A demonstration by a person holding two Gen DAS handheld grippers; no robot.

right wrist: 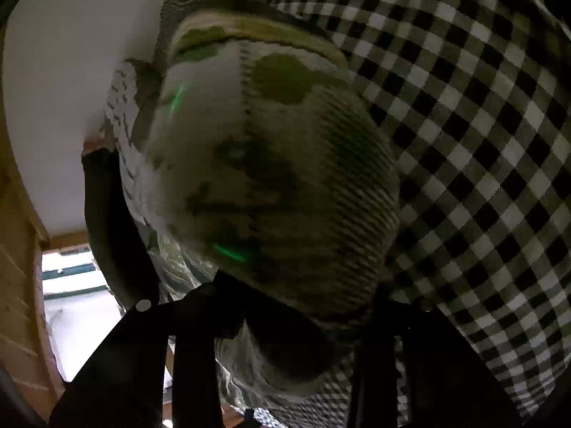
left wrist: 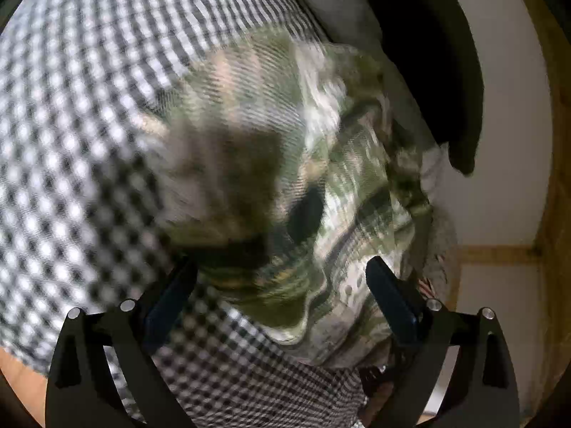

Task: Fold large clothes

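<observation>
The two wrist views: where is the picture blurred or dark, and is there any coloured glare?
Left wrist view: the camouflage garment is smeared by motion blur, the checked cloth is soft, and the open fingers are sharper. Right wrist view: the fingers are nearly black silhouettes, the checked cloth is crisp, and green light streaks lie on the garment.

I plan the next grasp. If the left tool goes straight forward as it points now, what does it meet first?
Most likely the camouflage garment: it bunches directly ahead of the open left tool, over the checkered cloth. Blur leaves depth uncertain.
</observation>
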